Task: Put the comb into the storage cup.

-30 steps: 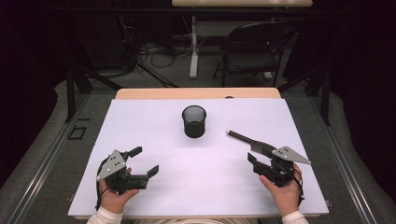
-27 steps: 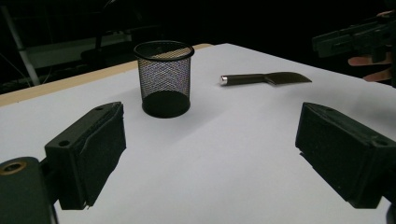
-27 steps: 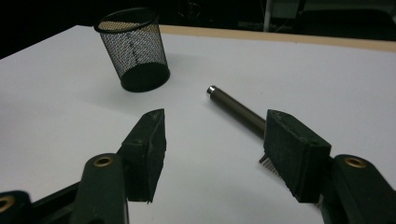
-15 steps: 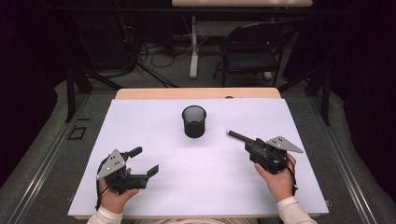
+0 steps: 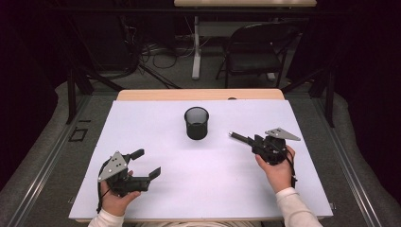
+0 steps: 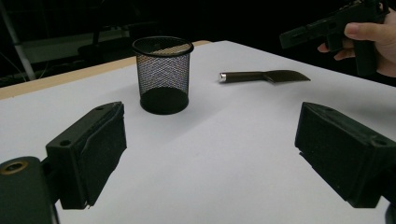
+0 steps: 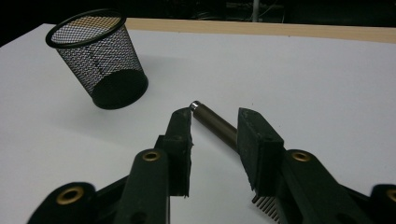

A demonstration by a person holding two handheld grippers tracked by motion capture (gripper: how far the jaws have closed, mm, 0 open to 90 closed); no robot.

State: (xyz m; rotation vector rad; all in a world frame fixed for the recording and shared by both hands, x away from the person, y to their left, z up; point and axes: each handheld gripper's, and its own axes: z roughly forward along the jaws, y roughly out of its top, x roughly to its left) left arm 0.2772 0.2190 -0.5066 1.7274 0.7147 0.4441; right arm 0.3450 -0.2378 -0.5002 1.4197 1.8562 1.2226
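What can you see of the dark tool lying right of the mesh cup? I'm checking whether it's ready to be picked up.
The tool is slim and dark, with a round matte handle capped in silver and a flatter, wider end bearing fine teeth. It lies flat on the white table, apart from the cup, cap toward it. The right gripper has just been closing; its jaws stand either side of the handle, not yet pressing it.

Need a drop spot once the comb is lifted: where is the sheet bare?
Bare: the broad middle between the left tool, open and hovering, and the mesh cup; also the far left corner of the white sheet. Crowded: the right side, where the right tool has just been closing around the comb's handle.
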